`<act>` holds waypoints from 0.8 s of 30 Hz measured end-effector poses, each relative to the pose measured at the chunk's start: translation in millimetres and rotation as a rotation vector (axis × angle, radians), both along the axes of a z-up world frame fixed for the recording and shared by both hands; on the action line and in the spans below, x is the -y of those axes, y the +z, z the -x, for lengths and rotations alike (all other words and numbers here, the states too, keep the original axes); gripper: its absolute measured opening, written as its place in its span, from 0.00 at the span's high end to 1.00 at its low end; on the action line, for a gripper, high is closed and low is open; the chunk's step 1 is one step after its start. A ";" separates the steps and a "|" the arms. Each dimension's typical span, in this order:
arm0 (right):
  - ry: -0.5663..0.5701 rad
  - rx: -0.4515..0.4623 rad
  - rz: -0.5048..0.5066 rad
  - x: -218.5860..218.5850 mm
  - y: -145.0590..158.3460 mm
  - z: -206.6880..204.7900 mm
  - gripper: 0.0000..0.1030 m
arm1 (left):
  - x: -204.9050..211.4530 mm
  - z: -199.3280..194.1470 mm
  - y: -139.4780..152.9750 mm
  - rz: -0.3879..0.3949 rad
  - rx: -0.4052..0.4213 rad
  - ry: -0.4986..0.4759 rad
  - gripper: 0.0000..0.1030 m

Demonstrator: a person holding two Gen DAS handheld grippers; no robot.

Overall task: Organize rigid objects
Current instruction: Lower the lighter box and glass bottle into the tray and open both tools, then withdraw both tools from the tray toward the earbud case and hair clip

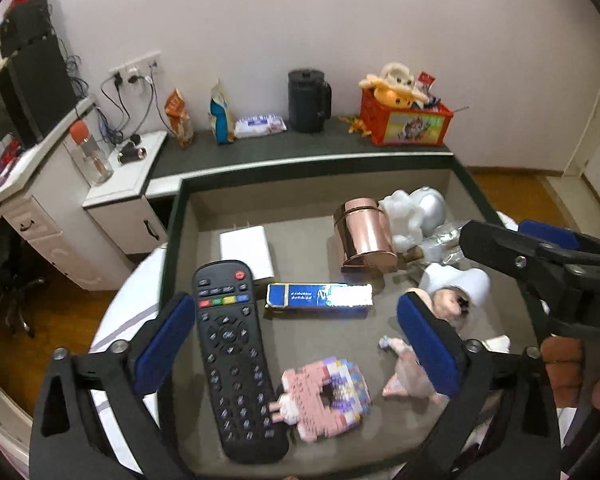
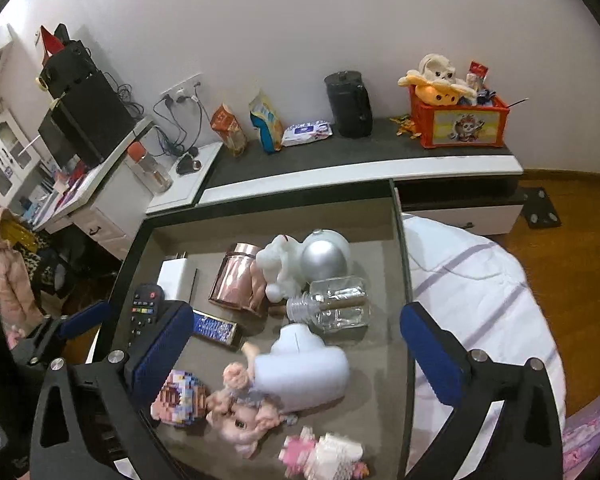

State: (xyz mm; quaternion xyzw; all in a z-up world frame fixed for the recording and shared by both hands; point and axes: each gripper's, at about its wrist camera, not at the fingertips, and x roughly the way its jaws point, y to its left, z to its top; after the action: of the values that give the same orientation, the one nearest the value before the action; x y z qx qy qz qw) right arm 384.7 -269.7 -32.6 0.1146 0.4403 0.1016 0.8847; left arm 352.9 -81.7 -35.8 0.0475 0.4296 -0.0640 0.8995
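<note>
A dark-rimmed tray [image 1: 172, 248] with a grey lining holds the objects. My left gripper [image 1: 296, 344] hangs open above a black remote [image 1: 236, 360], a pink block figure [image 1: 324, 396] and a blue box [image 1: 318, 296], touching none of them. A white charger [image 1: 248, 250] and a copper can [image 1: 364, 236] lie further back. My right gripper [image 2: 296, 356] is open over a doll with a white hat [image 2: 300, 368], near a glass bottle [image 2: 332, 308] and a silver ball [image 2: 326, 258]. Its pads press on nothing. It also enters the left wrist view at right [image 1: 496, 232].
Behind the tray [image 2: 400, 240] runs a dark shelf [image 1: 300, 148] with a black jug [image 1: 308, 100], snack bags and a red toy crate [image 1: 408, 120]. White cabinets [image 1: 112, 200] stand at left. A white striped cover [image 2: 480, 300] lies right of the tray, over wooden floor.
</note>
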 end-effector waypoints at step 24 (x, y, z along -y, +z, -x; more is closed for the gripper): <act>-0.056 0.149 -0.010 2.1 54.8 176.2 0.00 | -37.8 176.0 62.2 0.080 0.157 0.090 0.00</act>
State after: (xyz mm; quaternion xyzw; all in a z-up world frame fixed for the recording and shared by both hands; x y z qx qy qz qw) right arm 208.6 -271.8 22.1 0.1233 0.3691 0.0872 0.9170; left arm 176.9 -44.0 26.3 -0.0029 0.3568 -0.0366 0.9335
